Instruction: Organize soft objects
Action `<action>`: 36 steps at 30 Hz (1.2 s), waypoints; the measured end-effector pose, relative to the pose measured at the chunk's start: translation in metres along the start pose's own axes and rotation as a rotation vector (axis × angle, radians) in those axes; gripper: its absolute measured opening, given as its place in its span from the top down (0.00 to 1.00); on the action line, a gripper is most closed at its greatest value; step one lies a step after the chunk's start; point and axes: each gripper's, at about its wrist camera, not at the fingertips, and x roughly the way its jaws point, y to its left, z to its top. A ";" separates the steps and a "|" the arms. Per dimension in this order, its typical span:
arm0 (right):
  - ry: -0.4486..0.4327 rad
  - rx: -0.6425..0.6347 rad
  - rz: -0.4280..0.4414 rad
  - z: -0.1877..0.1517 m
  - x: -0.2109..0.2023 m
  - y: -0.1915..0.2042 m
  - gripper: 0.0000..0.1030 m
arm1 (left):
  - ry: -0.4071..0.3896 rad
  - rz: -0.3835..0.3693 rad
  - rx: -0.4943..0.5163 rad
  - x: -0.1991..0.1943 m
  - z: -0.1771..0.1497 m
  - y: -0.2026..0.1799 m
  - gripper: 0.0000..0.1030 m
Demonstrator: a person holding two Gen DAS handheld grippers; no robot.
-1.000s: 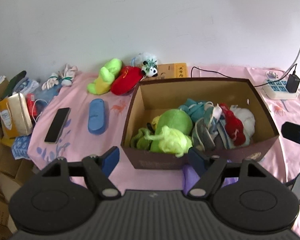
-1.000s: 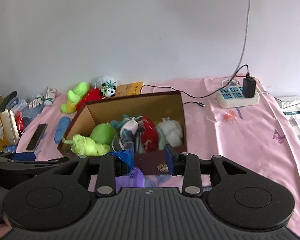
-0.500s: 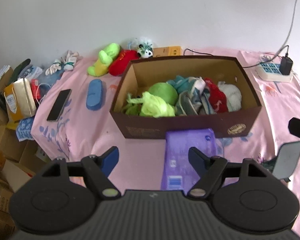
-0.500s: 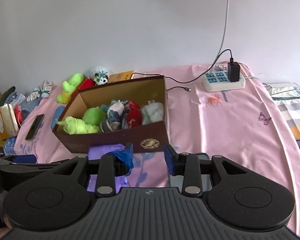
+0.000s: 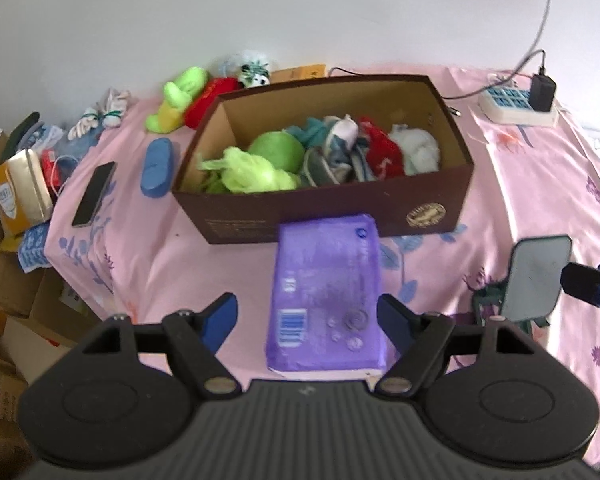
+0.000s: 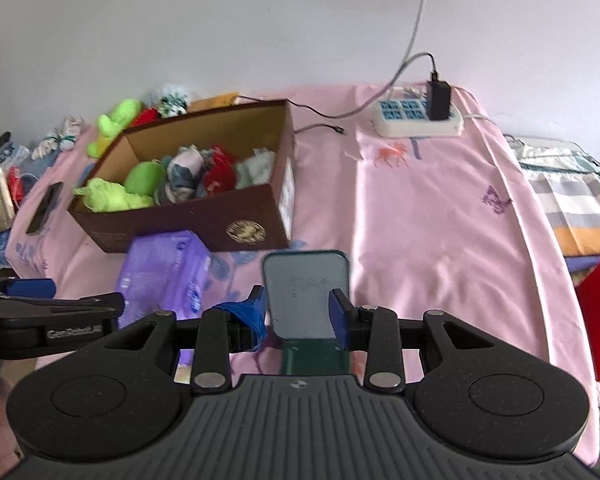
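A brown cardboard box (image 5: 440,216) (image 6: 188,220) on the pink bedsheet holds several soft items: green, blue, red and white. A purple soft pack (image 5: 326,292) (image 6: 160,272) lies in front of it. My left gripper (image 5: 306,316) is open, its fingers either side of the pack's near end, apart from it. My right gripper (image 6: 298,314) is open around a grey-green phone-like slab on a stand (image 6: 306,292), also in the left wrist view (image 5: 536,276). I cannot tell if its pads touch it. Green (image 5: 178,98) and red (image 5: 208,98) plush toys lie behind the box.
A black phone (image 5: 94,194), a blue case (image 5: 156,168) and white gloves (image 5: 100,118) lie left of the box. A power strip with charger (image 6: 418,118) sits at the back right. Cartons and clutter stand past the bed's left edge (image 5: 16,208). A striped cloth (image 6: 572,200) lies right.
Both grippers have pulled back and risen from the box front. The purple pack and the slab, earlier mostly hidden, now show fully. Both grippers stay open.
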 end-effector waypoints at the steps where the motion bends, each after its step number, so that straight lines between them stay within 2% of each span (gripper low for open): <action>1: 0.009 0.006 0.001 0.000 0.001 -0.002 0.83 | 0.003 -0.004 0.003 0.000 0.000 -0.002 0.23; 6: 0.023 0.030 -0.020 0.003 0.004 -0.009 0.83 | 0.055 -0.032 0.017 0.003 -0.001 -0.007 0.23; 15: 0.028 0.069 -0.049 0.018 0.006 -0.003 0.83 | 0.052 0.011 0.002 0.008 0.007 0.008 0.23; 21: -0.017 0.112 -0.079 0.029 0.004 0.010 0.83 | 0.064 0.008 0.001 0.012 0.024 0.030 0.23; 25: -0.031 0.116 -0.098 0.034 0.007 0.028 0.83 | 0.024 0.054 -0.027 0.016 0.040 0.065 0.23; 29: -0.060 0.119 -0.085 0.041 0.007 0.047 0.83 | -0.014 0.065 -0.065 0.018 0.052 0.102 0.23; 36: -0.133 0.089 -0.079 0.048 0.012 0.081 0.83 | -0.069 0.075 -0.072 0.030 0.070 0.132 0.23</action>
